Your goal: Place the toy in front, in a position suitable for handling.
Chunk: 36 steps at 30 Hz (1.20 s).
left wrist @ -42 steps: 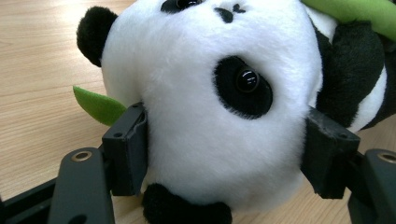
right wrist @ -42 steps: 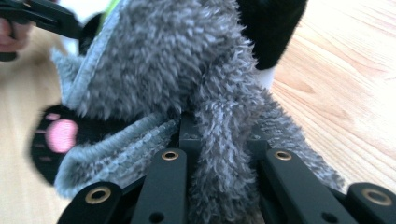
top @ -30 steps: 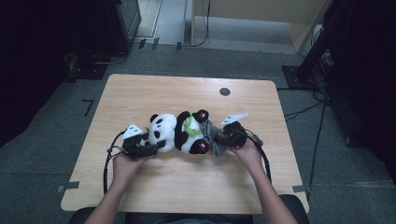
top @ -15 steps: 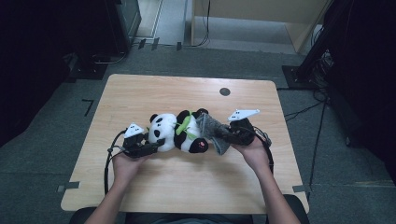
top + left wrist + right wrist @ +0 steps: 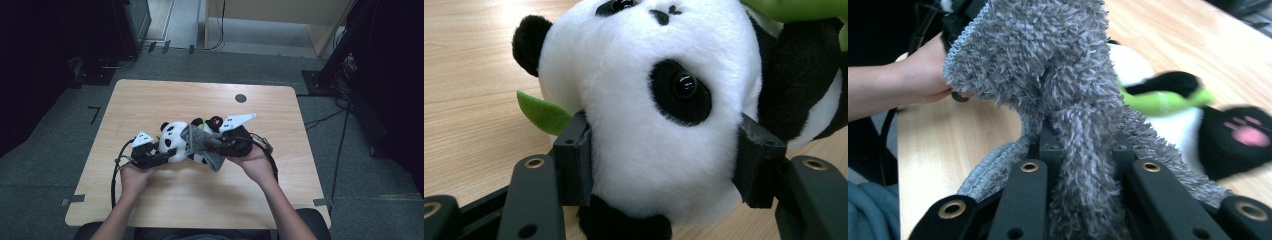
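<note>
A black and white panda plush (image 5: 176,140) lies on the wooden table (image 5: 150,100), holding a green bamboo piece (image 5: 1168,102). My left gripper (image 5: 159,159) is shut on the panda's head (image 5: 649,100), one jaw on each side of it. My right gripper (image 5: 212,144) is shut on a fuzzy grey cloth (image 5: 200,142) and holds it over the panda's body. In the right gripper view the grey cloth (image 5: 1068,85) drapes thickly over the jaws, with the panda's black paw with a pink pad (image 5: 1243,137) to the right.
A small dark round hole (image 5: 240,98) sits in the table near the far edge. Dark equipment and cables (image 5: 345,90) stand on the floor right of the table. A wooden cabinet (image 5: 280,15) is beyond it.
My right gripper has carried the grey cloth leftward from the panda's right side onto its body. The left gripper has kept its hold on the head, and the panda has shifted slightly.
</note>
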Each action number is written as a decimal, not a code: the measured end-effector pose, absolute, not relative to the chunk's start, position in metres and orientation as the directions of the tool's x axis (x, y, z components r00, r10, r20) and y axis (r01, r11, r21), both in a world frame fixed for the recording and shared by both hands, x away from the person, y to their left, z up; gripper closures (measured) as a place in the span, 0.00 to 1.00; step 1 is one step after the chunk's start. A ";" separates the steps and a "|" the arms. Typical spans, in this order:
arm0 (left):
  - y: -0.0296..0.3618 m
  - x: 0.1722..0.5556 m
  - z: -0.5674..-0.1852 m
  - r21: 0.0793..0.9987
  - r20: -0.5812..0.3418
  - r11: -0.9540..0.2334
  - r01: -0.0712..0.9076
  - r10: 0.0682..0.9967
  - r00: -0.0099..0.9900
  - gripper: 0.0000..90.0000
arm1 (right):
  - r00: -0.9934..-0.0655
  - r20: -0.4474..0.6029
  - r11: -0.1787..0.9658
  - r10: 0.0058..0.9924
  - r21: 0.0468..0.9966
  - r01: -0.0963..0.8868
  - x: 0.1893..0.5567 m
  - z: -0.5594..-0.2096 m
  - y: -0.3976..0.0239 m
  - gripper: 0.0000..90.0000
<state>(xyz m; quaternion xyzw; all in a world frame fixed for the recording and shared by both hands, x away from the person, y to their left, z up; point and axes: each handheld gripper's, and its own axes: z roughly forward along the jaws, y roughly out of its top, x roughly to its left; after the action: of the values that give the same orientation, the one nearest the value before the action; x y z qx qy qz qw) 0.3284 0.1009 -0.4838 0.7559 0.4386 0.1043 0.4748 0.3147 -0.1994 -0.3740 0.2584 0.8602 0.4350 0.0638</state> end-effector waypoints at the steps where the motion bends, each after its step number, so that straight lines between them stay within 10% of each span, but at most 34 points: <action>1: 0.101 0.328 -0.484 0.809 -0.259 -0.165 0.564 0.762 0.594 0.41 | -0.864 0.112 0.498 0.491 0.778 0.383 0.315 -0.375 -0.194 0.86; 17: 0.100 0.329 -0.483 0.806 -0.282 -0.137 0.576 0.767 0.576 0.41 | -0.883 0.109 0.611 0.456 0.683 0.400 0.330 -0.418 -0.125 0.86; 36: 0.100 0.329 -0.483 0.805 -0.267 -0.163 0.570 0.760 0.593 0.40 | -0.870 0.076 0.677 0.486 0.596 0.431 0.311 -0.434 -0.153 0.87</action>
<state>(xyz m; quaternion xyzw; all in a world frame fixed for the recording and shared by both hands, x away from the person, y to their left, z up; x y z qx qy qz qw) 0.3292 0.0997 -0.4830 0.7558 0.4399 0.0998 0.4746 0.3111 -0.1530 -0.4345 0.2506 0.9147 0.3139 0.0442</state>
